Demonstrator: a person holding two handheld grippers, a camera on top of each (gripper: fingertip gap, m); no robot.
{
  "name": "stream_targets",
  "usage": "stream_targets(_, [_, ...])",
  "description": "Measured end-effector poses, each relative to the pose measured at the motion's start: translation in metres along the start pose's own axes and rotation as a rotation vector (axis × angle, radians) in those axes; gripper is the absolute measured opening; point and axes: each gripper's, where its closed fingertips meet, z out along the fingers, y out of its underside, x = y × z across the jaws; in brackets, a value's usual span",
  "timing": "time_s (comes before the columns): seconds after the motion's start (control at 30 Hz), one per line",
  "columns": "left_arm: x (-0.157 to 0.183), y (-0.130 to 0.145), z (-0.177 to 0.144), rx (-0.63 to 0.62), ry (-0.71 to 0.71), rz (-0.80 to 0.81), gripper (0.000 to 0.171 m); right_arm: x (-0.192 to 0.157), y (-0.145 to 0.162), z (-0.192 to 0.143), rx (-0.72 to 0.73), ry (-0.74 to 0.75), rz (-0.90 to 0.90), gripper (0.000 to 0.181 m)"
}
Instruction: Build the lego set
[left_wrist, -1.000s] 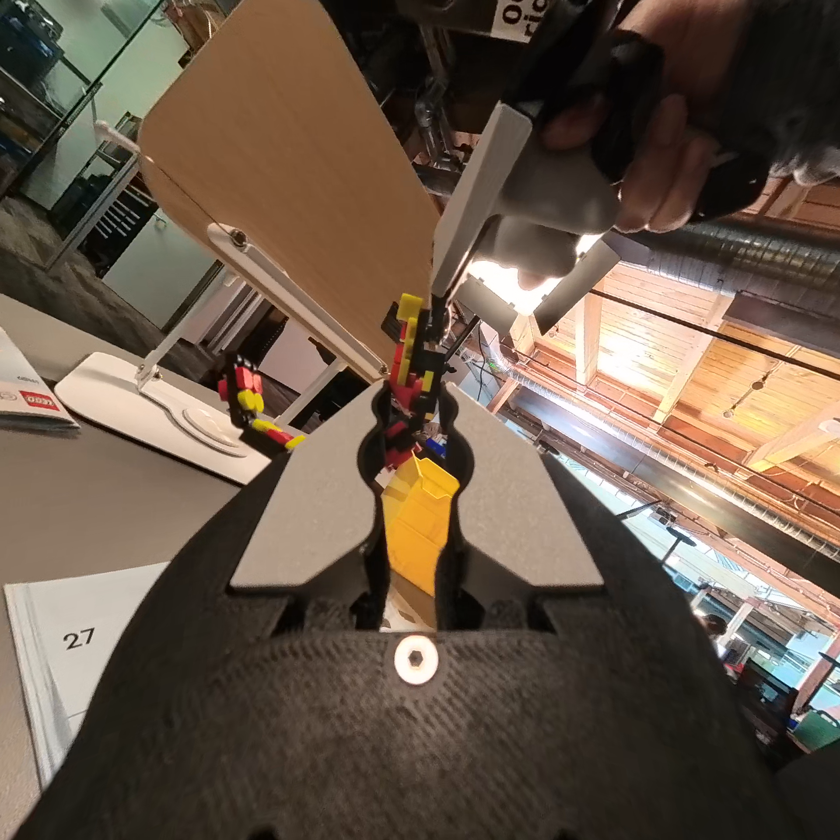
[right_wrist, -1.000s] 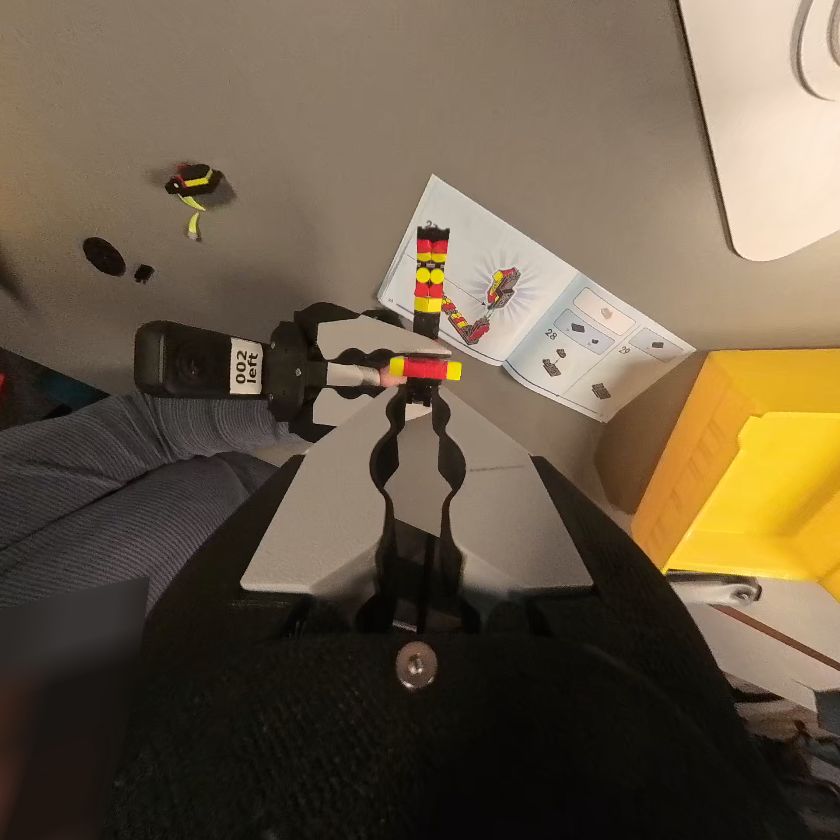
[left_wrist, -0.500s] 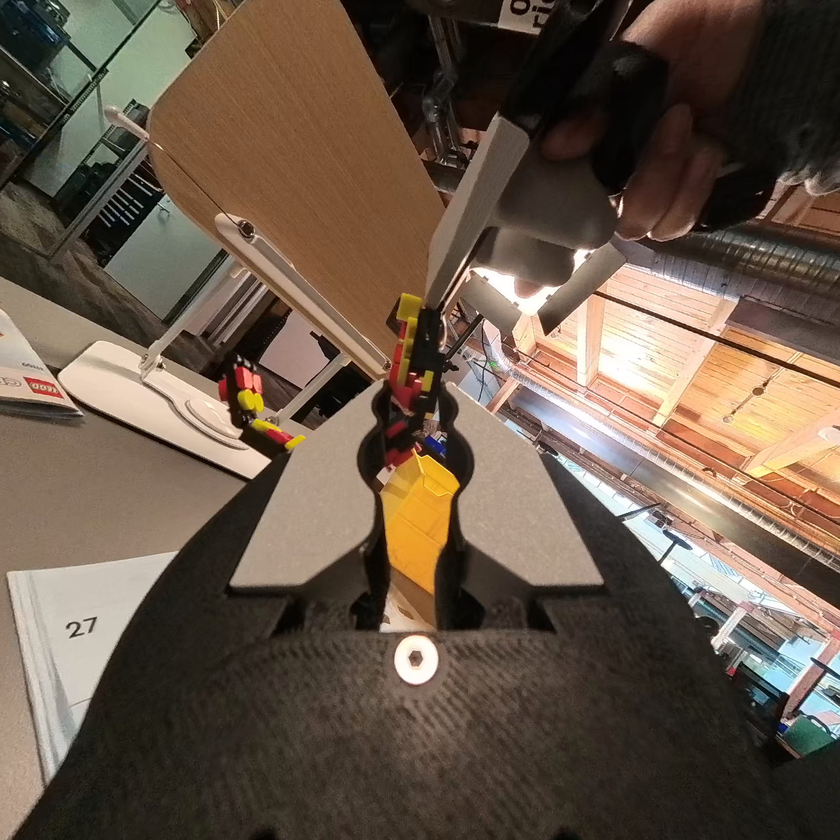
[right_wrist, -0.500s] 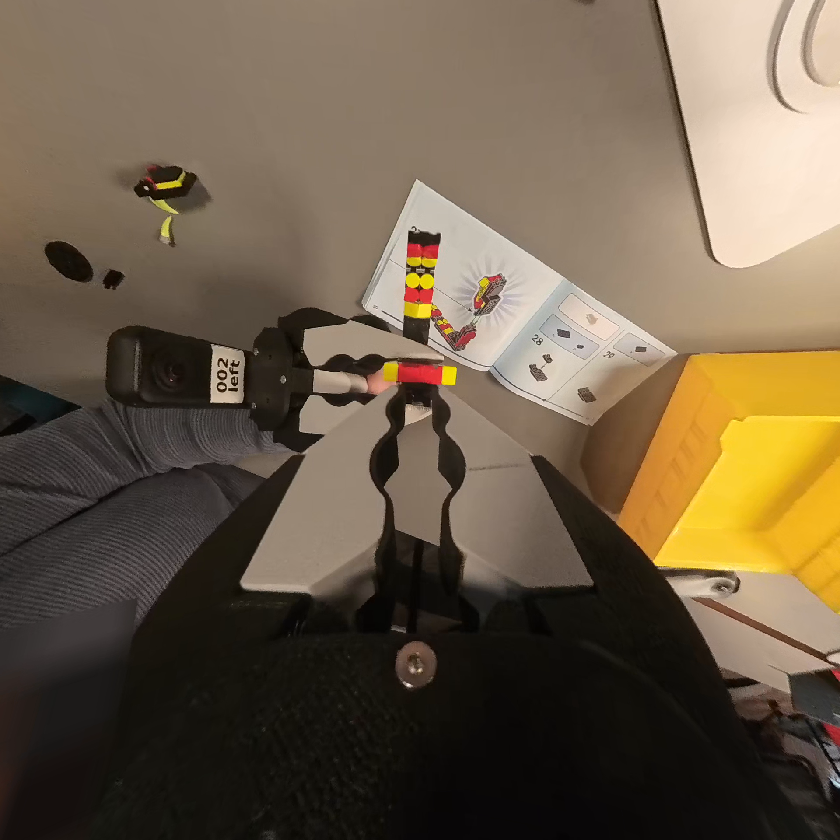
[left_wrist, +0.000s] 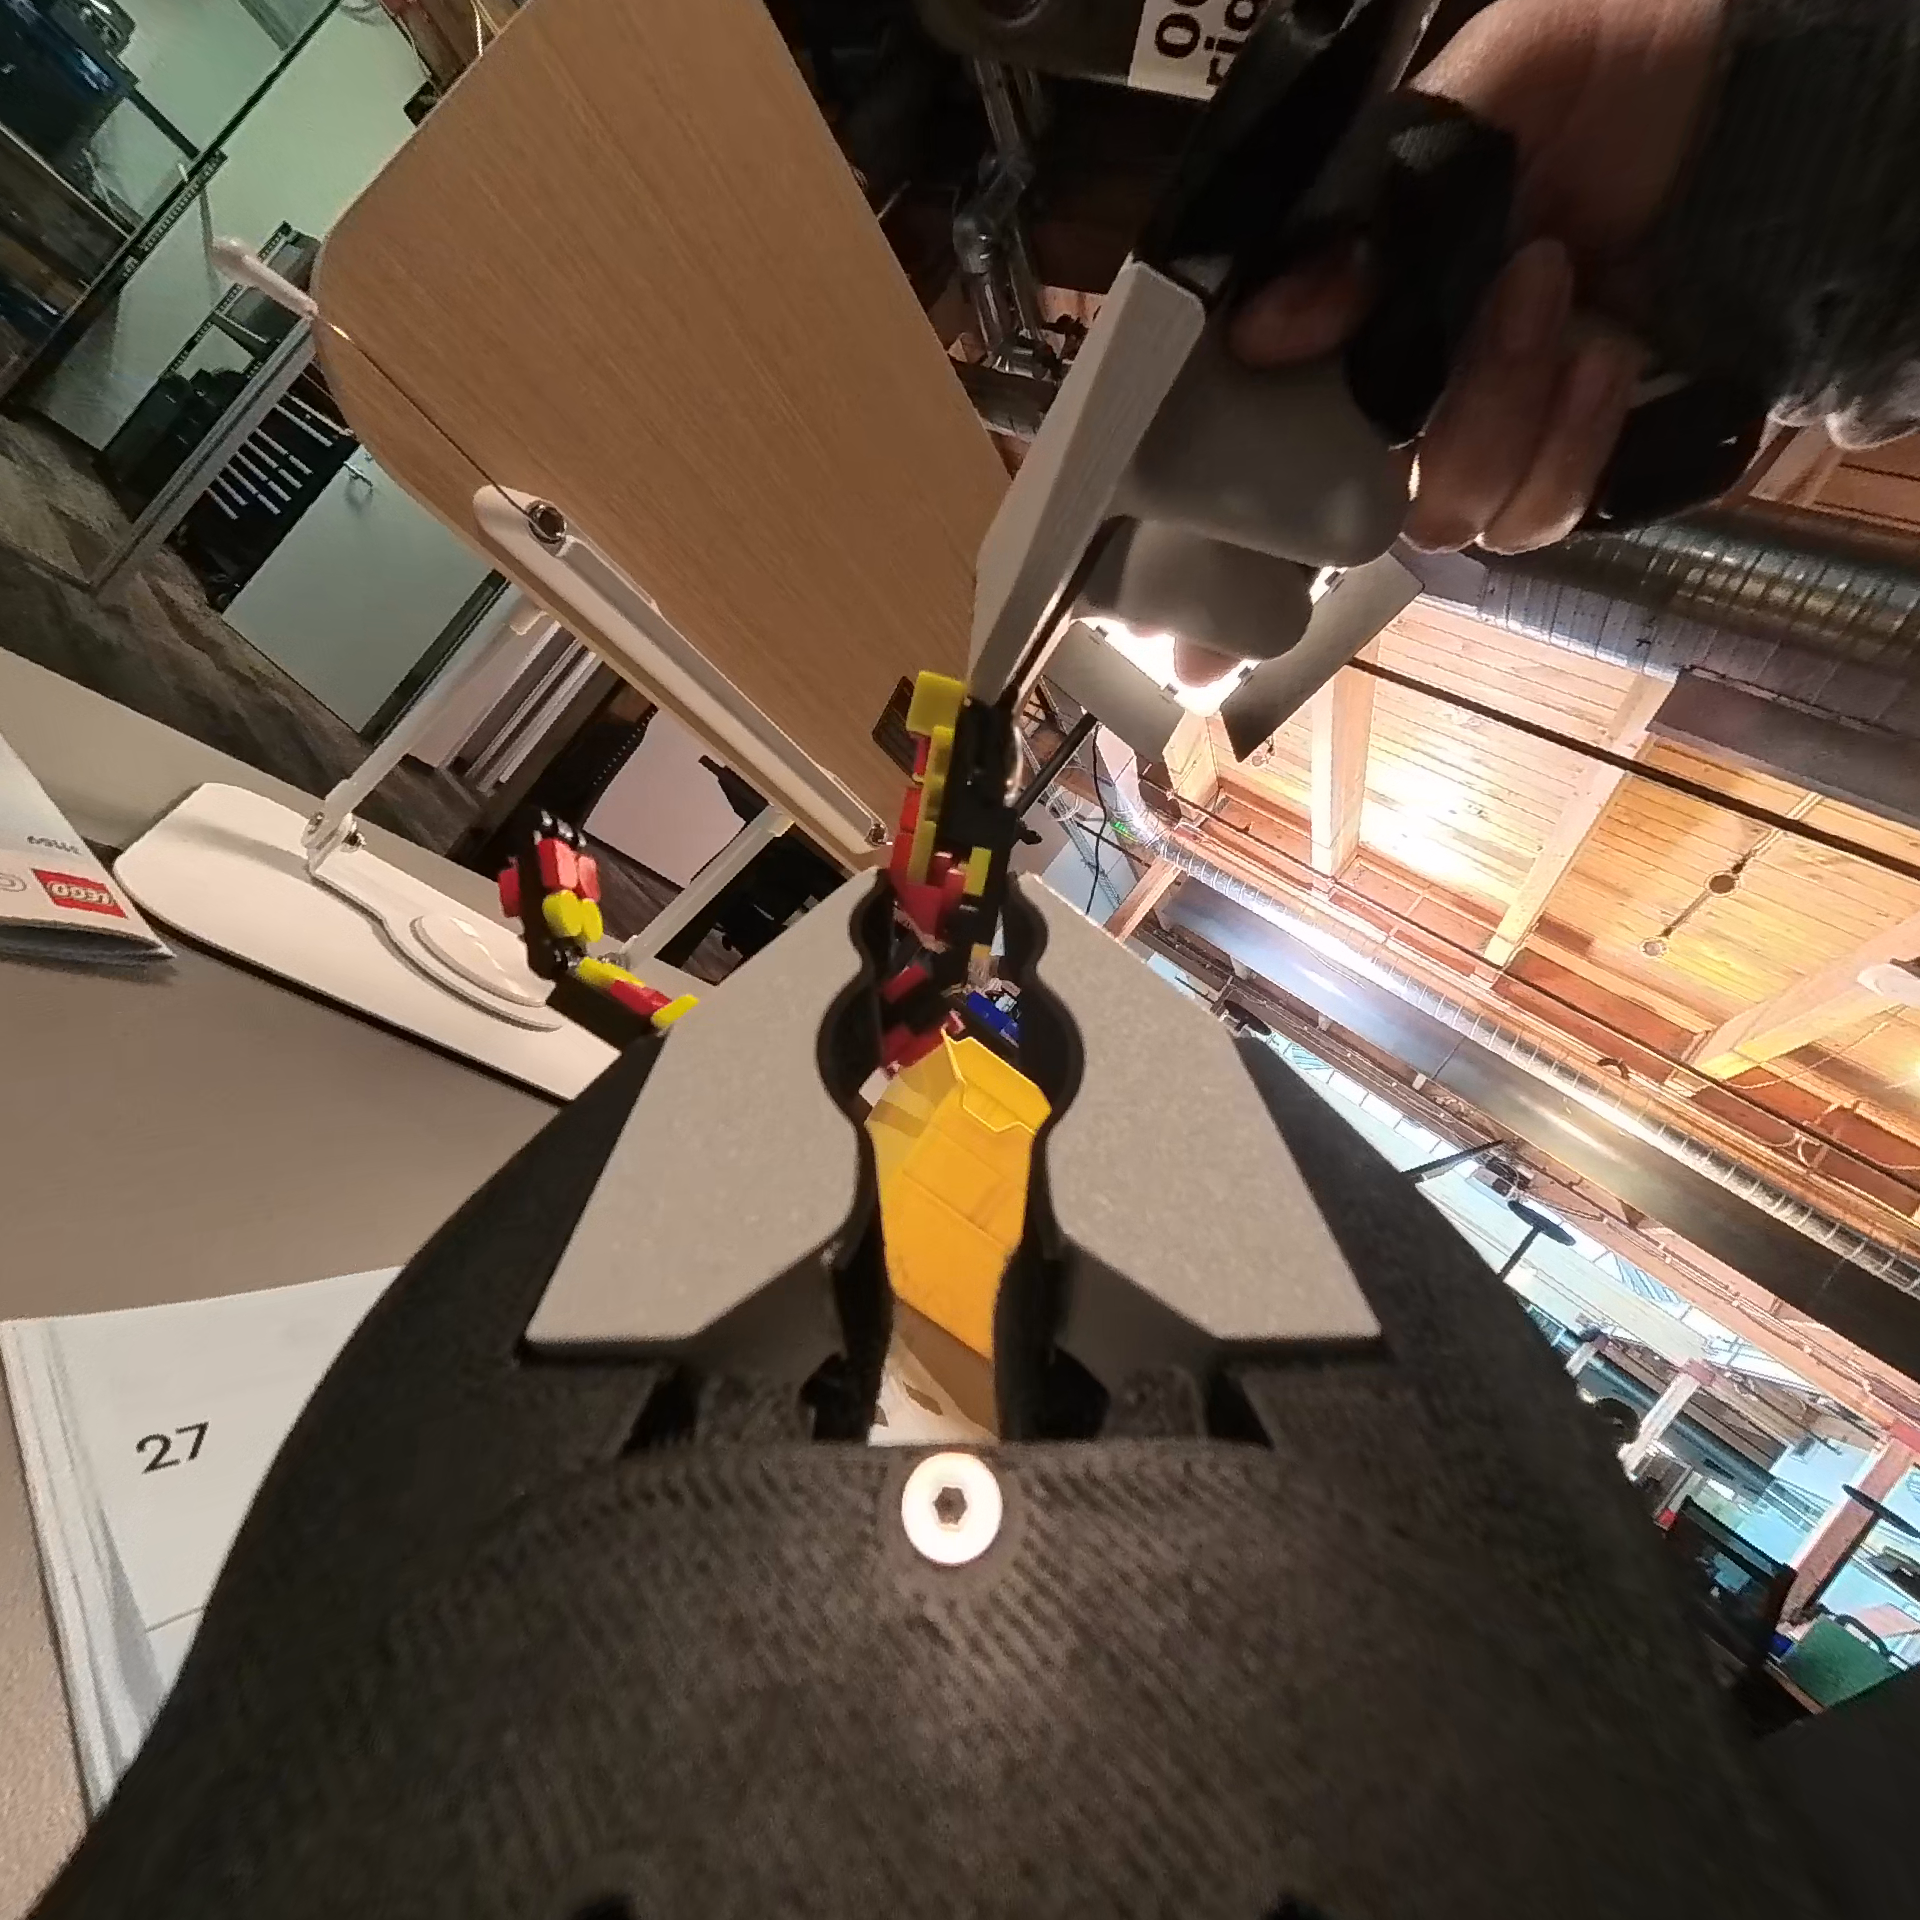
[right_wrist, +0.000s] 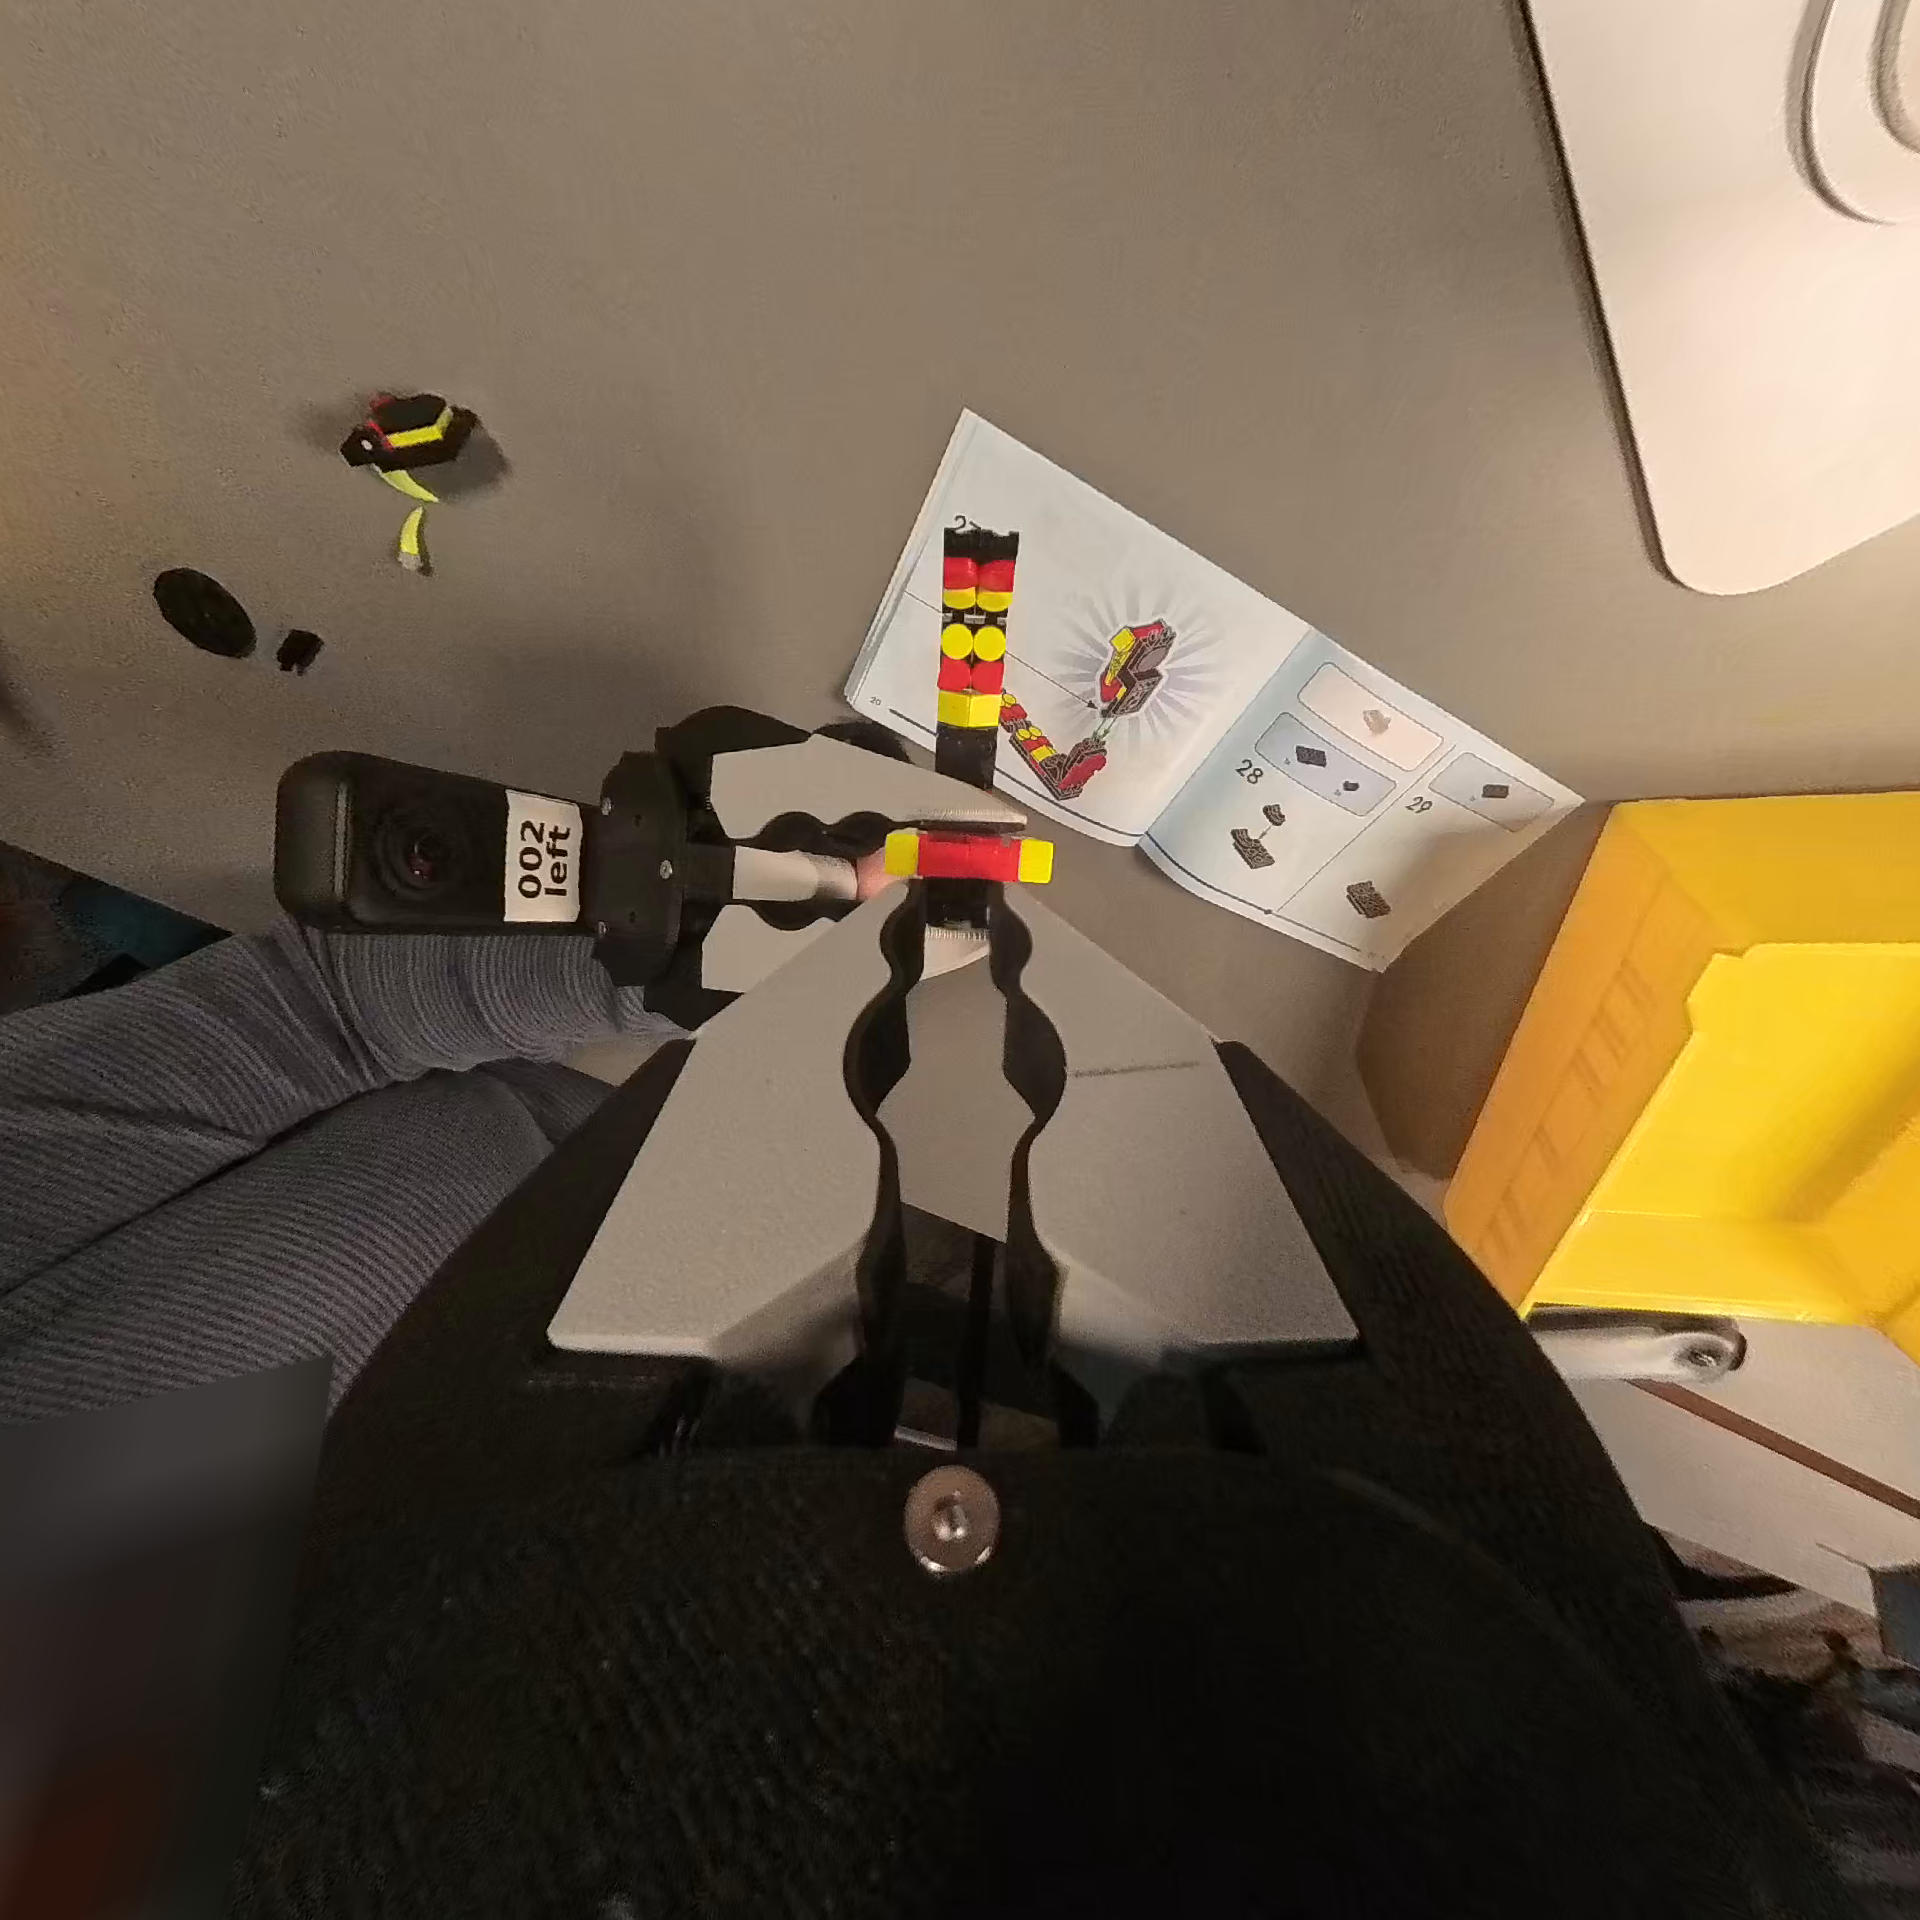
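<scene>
The red, yellow and black lego model (right_wrist: 975, 727) is still pinched by both the left claw (right_wrist: 940, 821) and the right claw (right_wrist: 951, 920), little shifted. Writing is borne by the instruction booklet (right_wrist: 1226, 717) on the bench (right_wrist: 727, 260) and a white label (right_wrist: 542, 857).

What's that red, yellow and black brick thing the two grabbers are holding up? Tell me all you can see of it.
The lego model is a long, jointed chain of small glossy plastic bricks, red and yellow on black. It is held in the air above the grey table and the open instruction booklet. The left gripper and right gripper both clamp it near a red-and-yellow crosspiece; the far end sticks out free.
</scene>
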Motion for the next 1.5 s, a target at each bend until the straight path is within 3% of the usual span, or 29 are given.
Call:
stream_targets(0.33, [0.002, 0.001, 0.0, -0.004, 0.007, 0.003, 0.018, 0.001, 0.001, -0.001, 0.005, 0.003, 0.005, 0.016])
stream_targets(0.5, [0.004, 0.003, 0.001, -0.013, 0.022, -0.003, 0.018, -0.003, 0.0, -0.022, 0.084, -0.043, -0.069, 0.028])
stream_targets(0.67, [0.025, 0.008, 0.004, -0.033, 0.168, -0.082, 0.018, -0.009, 0.021, -0.048, 0.368, -0.075, -0.472, 0.037])
stream_targets(0.8, [0.05, 0.017, 0.005, -0.074, 0.341, -0.206, 0.019, -0.003, 0.049, -0.058, 0.688, -0.171, -0.465, 0.059])
stream_targets(0.97, [0.077, 0.029, 0.002, -0.143, 0.487, -0.274, 0.018, 0.027, 0.084, -0.047, 1.078, -0.232, -0.402, 0.068])
stream_targets(1.13, [0.101, 0.041, -0.005, -0.207, 0.632, -0.358, 0.018, 0.029, 0.103, -0.028, 1.252, -0.483, -0.34, 0.059])
stream_targets(1.5, [0.114, 0.05, -0.01, -0.261, 0.692, -0.364, 0.018, 0.016, 0.104, -0.014, 1.217, -0.523, -0.409, 0.034])
